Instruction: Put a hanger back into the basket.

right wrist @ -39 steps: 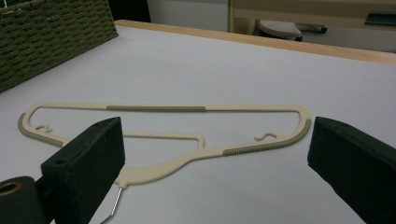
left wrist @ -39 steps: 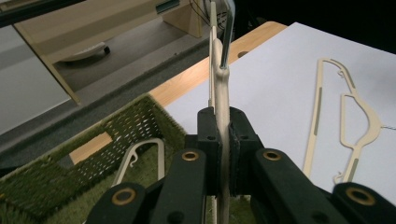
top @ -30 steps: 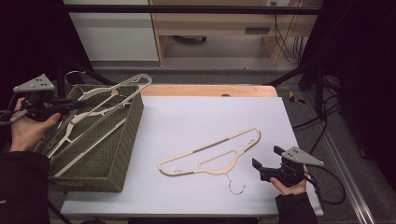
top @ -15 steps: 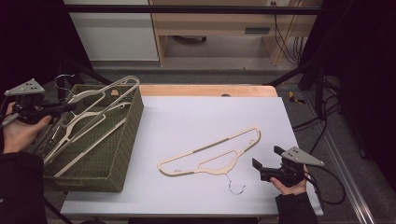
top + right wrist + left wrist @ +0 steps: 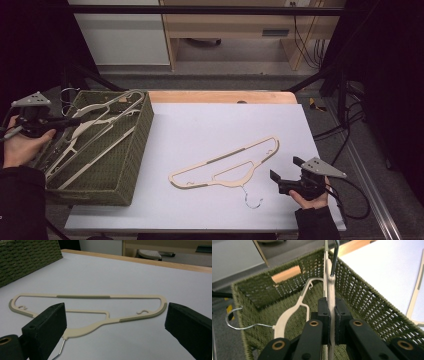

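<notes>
My left gripper is at the left side of a green woven basket, shut on a cream plastic hanger. The black pads pinch the hanger's flat body edge-on, and its metal hook rises at the far end. A second cream hanger lies in the basket beside it, among several more. Another cream hanger lies flat on the white table with its hook toward the front. My right gripper rests open just right of it, with nothing between the jaws.
The white tabletop ends in a wooden strip at the far edge. Black frame bars and cables stand to the right of the table. Wooden furniture stands on the floor beyond it.
My left hand has moved left and down, carrying the gripped hanger lower into the basket. The right gripper and the table hanger have stayed still.
</notes>
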### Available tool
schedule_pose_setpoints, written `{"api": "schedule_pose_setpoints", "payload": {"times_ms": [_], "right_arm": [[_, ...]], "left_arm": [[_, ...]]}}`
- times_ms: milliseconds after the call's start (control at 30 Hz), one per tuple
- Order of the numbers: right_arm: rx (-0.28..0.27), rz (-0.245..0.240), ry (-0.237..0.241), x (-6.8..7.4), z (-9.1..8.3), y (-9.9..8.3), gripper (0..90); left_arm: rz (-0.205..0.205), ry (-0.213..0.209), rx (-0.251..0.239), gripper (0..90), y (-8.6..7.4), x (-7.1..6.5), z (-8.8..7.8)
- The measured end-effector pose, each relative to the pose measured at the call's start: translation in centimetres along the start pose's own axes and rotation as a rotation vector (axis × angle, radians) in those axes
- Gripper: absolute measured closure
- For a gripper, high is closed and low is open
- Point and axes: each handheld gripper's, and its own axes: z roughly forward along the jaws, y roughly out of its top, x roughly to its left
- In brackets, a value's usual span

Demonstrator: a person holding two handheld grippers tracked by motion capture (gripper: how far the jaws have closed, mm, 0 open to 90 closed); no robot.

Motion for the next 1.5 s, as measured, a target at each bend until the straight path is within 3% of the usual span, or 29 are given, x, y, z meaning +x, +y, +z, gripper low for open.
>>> {"api": "schedule_pose_setpoints", "payload": {"times_ms": [267,467,567,633,767,933,1067,1133,1300,1500], "right_arm": [[0.002,-0.002,0.001,0.0,0.0,0.0,4.3],[0.001,0.004,-0.001,0.0,0.0,0.0,4.3],[0.001,0.003,-0.002,0.0,0.0,0.0,4.3],[0.001,0.005,0.001,0.0,0.0,0.0,4.4],[0.002,0.004,0.002,0.0,0.0,0.0,4.4],[0.009,0.002,0.0,0.0,0.1,0.0,4.4],[0.008,-0.002,0.001,0.0,0.1,0.0,4.3],[0.007,-0.002,0.002,0.0,0.1,0.0,4.4],[0.008,-0.002,0.002,0.0,0.1,0.0,4.4],[0.008,-0.001,0.001,0.1,0.2,0.0,4.4]], "left_arm": [[-0.047,-0.035,0.081,85.1,-1.2,-0.3,2.8],[-0.087,-0.042,0.11,84.2,-1.7,-0.3,4.2],[-0.116,-0.029,0.096,83.6,-2.0,0.0,4.2],[-0.135,-0.008,0.085,83.0,-2.2,0.4,4.1],[-0.188,0.08,0.065,79.2,-2.5,0.7,4.4],[-0.209,0.189,0.113,76.3,-3.0,1.5,4.8],[-0.259,0.229,0.127,74.2,-3.4,2.0,5.1],[-0.264,0.256,0.154,73.8,-3.6,2.3,5.3],[-0.32,0.307,0.205,74.8,-4.5,2.7,5.6],[-0.369,0.339,0.233,74.8,-5.1,3.0,5.6]]}}
